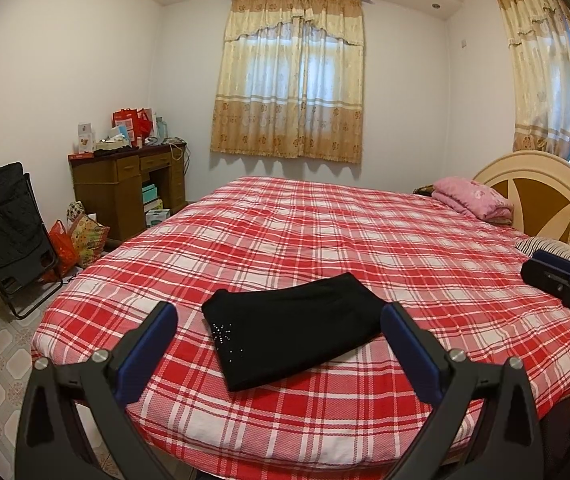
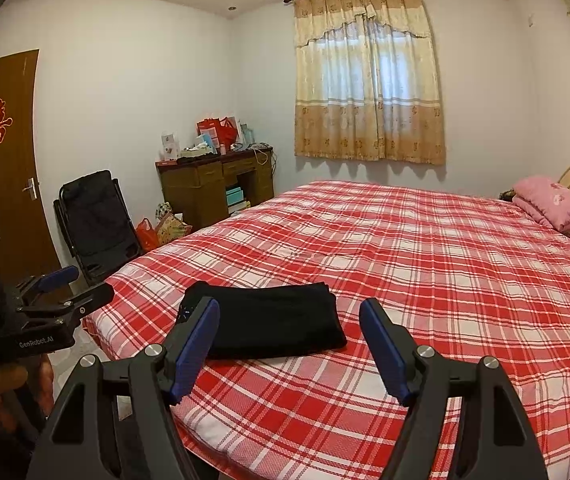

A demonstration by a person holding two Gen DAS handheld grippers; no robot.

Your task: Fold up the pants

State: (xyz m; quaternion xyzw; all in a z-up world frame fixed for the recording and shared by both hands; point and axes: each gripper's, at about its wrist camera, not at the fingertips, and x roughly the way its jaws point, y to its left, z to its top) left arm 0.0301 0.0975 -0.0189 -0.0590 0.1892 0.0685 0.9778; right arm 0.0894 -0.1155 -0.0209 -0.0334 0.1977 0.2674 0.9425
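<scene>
The black pants [image 1: 291, 326] lie folded into a compact rectangle near the front edge of the bed [image 1: 325, 224], with a small rhinestone pattern on the near left corner. They also show in the right wrist view [image 2: 269, 322]. My left gripper [image 1: 279, 312] is open and empty, held back above the bed's edge in front of the pants. My right gripper [image 2: 289, 312] is open and empty, also held back from the pants. Each gripper shows at the side of the other's view: the right one [image 1: 565, 280], the left one [image 2: 45, 296].
The bed has a red plaid sheet [image 2: 405, 248]. A folded pink blanket [image 1: 471, 198] lies by the headboard [image 1: 533, 184]. A wooden desk [image 1: 129, 184], a black folding chair [image 1: 9, 224] and bags [image 1: 81, 240] stand on the left. A brown door [image 2: 1, 152] is at far left.
</scene>
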